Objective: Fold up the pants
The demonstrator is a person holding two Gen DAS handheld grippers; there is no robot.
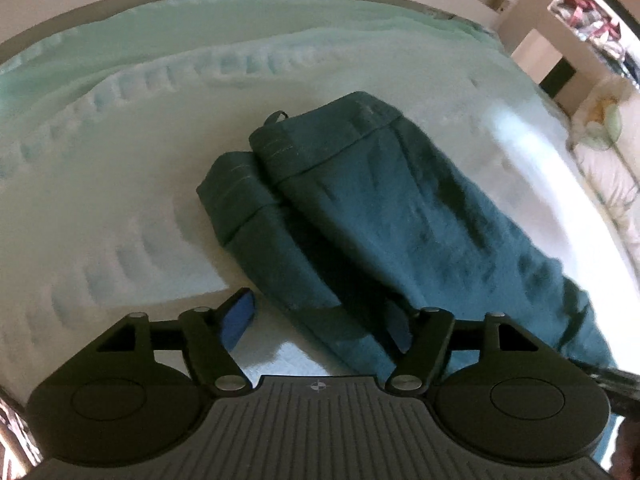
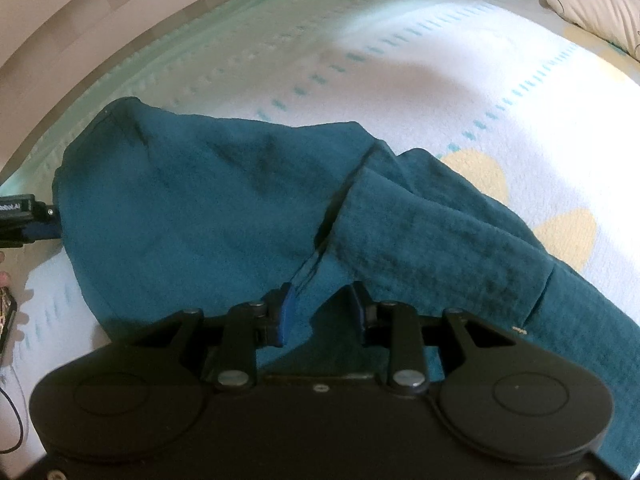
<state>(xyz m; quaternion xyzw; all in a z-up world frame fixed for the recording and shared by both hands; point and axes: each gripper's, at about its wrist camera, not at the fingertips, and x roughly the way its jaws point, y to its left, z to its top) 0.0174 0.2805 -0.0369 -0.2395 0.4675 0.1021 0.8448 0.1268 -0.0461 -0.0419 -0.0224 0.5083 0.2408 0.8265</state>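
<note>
Dark teal pants [image 1: 360, 208] lie on a white and mint bed sheet [image 1: 120, 184], folded so the hems and waistband stack at the far end. My left gripper [image 1: 320, 324] is open wide. Its blue left pad [image 1: 238, 322] is over the sheet, its right finger is over the cloth, and the pants' near edge lies loose between them. In the right wrist view the pants [image 2: 208, 200] spread across the middle in wrinkled folds. My right gripper [image 2: 322, 308] is shut on a raised pinch of that cloth. The left gripper [image 2: 20, 216] shows at that view's left edge, beside the pants.
A cream pillow [image 2: 600, 4] lies at the bed's far right corner. The sheet [image 2: 500, 80] has yellow patches and rows of teal dashes. Beyond the bed stand a fan [image 1: 600, 128] and a doorway [image 1: 592, 20]. A black cable [image 2: 12, 420] lies near the left edge.
</note>
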